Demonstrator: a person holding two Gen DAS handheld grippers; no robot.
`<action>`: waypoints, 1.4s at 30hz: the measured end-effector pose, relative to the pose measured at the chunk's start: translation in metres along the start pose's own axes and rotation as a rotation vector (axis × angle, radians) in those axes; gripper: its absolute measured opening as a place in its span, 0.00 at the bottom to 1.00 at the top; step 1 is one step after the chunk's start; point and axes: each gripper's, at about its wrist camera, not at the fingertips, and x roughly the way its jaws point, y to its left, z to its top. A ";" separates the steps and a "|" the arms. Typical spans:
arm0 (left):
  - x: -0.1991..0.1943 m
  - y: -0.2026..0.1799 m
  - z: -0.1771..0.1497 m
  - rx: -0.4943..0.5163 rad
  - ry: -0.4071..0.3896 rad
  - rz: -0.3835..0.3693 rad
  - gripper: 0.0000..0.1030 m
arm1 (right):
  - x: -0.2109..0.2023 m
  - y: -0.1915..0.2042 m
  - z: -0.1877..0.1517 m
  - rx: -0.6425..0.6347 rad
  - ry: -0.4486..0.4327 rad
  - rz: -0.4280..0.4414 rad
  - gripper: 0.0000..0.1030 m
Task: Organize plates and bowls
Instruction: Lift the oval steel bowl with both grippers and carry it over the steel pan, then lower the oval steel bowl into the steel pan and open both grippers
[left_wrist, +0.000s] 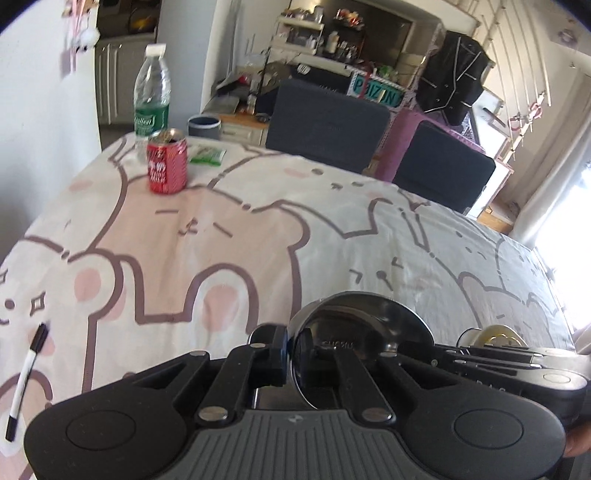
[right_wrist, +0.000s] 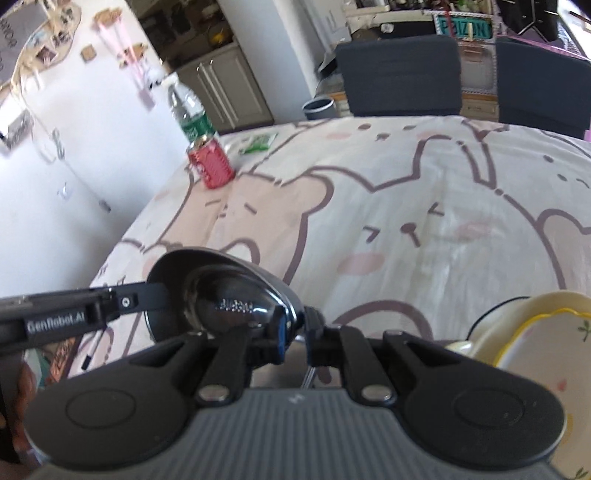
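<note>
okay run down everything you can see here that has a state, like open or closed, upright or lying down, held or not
Steel bowl: tilted, rim pinched by both grippers.
Left gripper: shut on the bowl.
Right gripper: shut on the bowl.
Red can: upright, top opened.
Water bottle: upright, capped.
Black marker: lying flat, capped.
Green packet: lying flat.
Cream dish: on the table, untouched.

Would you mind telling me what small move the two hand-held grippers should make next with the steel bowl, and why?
Probably lower it gently onto the tablecloth. The left hand-held gripper and right hand-held gripper both pinch the steel bowl's rim, it appears tilted above the cloth, and the patch ahead looks bare.
</note>
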 end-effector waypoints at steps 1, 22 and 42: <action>0.002 0.001 0.000 0.001 0.011 0.002 0.06 | 0.002 0.002 -0.001 -0.004 0.008 -0.002 0.12; 0.039 0.017 -0.013 -0.011 0.216 0.064 0.06 | 0.039 0.006 -0.004 0.008 0.150 -0.029 0.12; 0.055 0.021 -0.016 -0.016 0.270 0.062 0.06 | 0.060 0.003 0.001 0.050 0.177 -0.040 0.12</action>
